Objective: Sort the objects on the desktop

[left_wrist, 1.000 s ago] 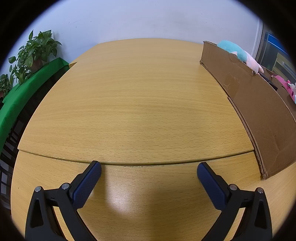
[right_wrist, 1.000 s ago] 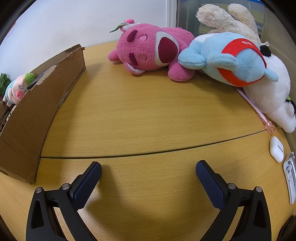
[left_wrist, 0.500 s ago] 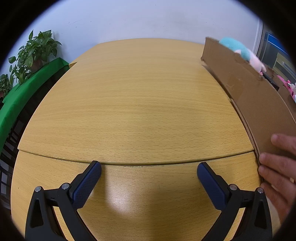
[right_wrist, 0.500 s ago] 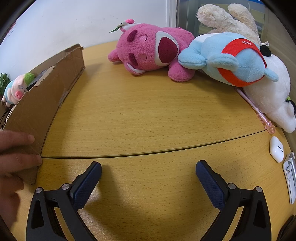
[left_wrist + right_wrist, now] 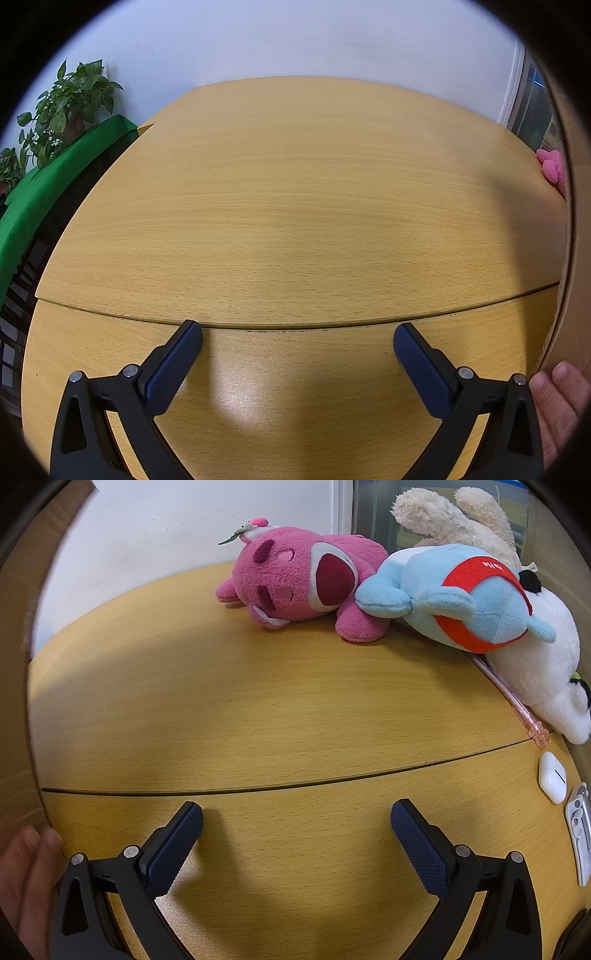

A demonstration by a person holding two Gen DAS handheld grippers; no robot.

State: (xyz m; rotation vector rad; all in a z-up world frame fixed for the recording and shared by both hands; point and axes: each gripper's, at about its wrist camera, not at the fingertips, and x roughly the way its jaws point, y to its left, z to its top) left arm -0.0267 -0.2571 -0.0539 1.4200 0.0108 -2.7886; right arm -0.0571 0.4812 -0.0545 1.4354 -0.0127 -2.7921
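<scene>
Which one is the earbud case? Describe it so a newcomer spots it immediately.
Look at the wooden table, near its right edge below the white plush toy. Just beyond the pink pen tip lies the earbud case: small, glossy, white and rounded, unlike the flat metal item beside it.

Only one bit of lettering shows: small white characters on the red band point(image 5: 476, 570) wrapped round the light-blue plush toy point(image 5: 454, 598) lying on the wooden table point(image 5: 258, 709). They sit sideways and are too small and fuzzy to read.
</scene>
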